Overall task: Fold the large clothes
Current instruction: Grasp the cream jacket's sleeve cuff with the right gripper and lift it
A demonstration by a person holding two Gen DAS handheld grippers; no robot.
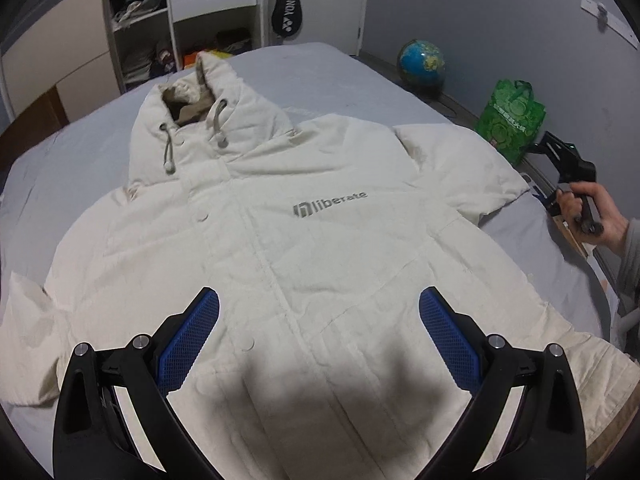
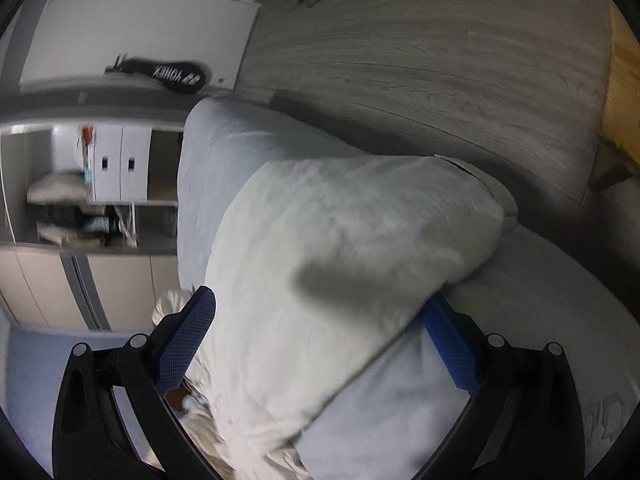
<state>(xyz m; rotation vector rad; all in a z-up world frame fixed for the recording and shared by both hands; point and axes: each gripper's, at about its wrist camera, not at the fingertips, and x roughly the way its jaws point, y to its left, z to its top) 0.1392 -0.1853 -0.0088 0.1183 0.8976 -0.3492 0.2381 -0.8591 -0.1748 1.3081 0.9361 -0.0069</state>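
A cream hooded jacket (image 1: 280, 232) with a grey "liberate" logo lies face up and spread flat on the grey bed (image 1: 332, 72), hood at the far end. My left gripper (image 1: 318, 312) hovers open and empty above the jacket's lower front. My right gripper (image 1: 558, 196) is held by a hand at the bed's right edge, beside the jacket's right sleeve (image 1: 460, 168). In the right wrist view that sleeve (image 2: 340, 264) lies between the spread fingers of my right gripper (image 2: 320, 312); the far fingertip is hidden behind the fabric.
An open wardrobe with shelves and drawers (image 1: 192, 8) stands beyond the bed. A black Yonex racket bag (image 1: 288, 8) hangs on the wall. A globe (image 1: 422, 62) and a green bag (image 1: 512, 120) sit to the right. Wood floor (image 2: 420, 60) lies beside the bed.
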